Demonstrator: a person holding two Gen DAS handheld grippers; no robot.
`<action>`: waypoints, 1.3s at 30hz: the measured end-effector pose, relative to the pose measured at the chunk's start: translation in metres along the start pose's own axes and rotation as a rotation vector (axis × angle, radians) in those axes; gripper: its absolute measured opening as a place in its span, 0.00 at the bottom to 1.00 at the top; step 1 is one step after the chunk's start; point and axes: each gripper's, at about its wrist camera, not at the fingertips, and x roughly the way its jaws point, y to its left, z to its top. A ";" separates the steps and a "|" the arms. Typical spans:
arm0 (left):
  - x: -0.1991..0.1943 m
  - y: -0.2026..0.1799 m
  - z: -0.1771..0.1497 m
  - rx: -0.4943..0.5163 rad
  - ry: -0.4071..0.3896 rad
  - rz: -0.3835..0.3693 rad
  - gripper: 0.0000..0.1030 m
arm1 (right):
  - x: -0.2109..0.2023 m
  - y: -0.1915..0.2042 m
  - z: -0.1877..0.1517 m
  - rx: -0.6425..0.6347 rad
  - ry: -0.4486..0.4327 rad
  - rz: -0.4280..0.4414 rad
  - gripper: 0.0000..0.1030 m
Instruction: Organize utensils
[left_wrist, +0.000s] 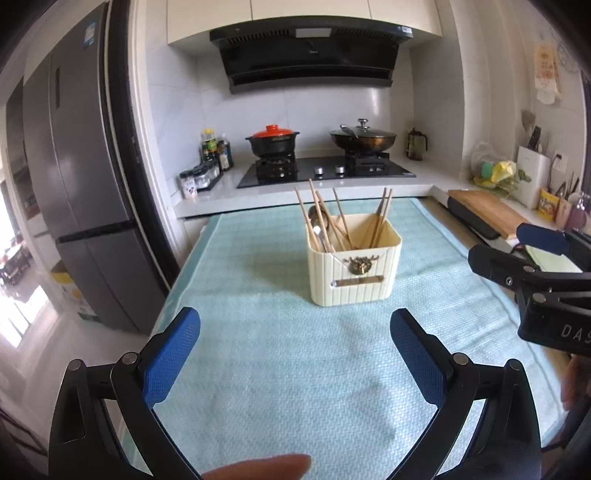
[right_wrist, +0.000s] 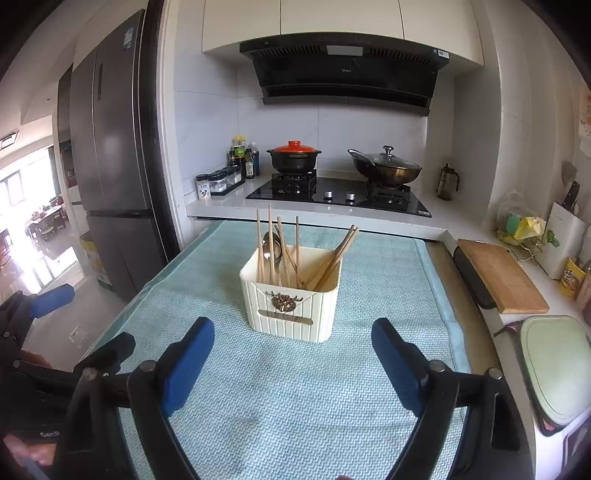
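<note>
Both grippers (left_wrist: 295, 328) (right_wrist: 293, 338) gape wide, empty; only the right view shows the green lid (right_wrist: 554, 365).

Daylight glares from the left; fisheye edges bend, perhaps slightly soft.

Left black two-finger gripper with blue pads (left_wrist: 295, 325): jaws spread wide, nothing between them, level and pointing forward. Right black two-finger gripper with blue pads (right_wrist: 293, 334): same pose, jaws wide apart, nothing held. The two sit side by side, apart. Bare fingertip (left_wrist: 258, 468) at the left view's bottom edge.
</note>
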 end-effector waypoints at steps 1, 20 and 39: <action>-0.007 0.001 -0.004 -0.014 0.007 -0.008 1.00 | -0.009 0.003 -0.005 0.002 -0.004 0.004 0.86; -0.054 0.017 -0.034 -0.078 0.002 -0.009 1.00 | -0.087 0.024 -0.059 0.018 -0.035 -0.062 0.86; -0.060 0.022 -0.031 -0.102 0.016 -0.001 1.00 | -0.099 0.029 -0.056 0.008 -0.071 -0.063 0.87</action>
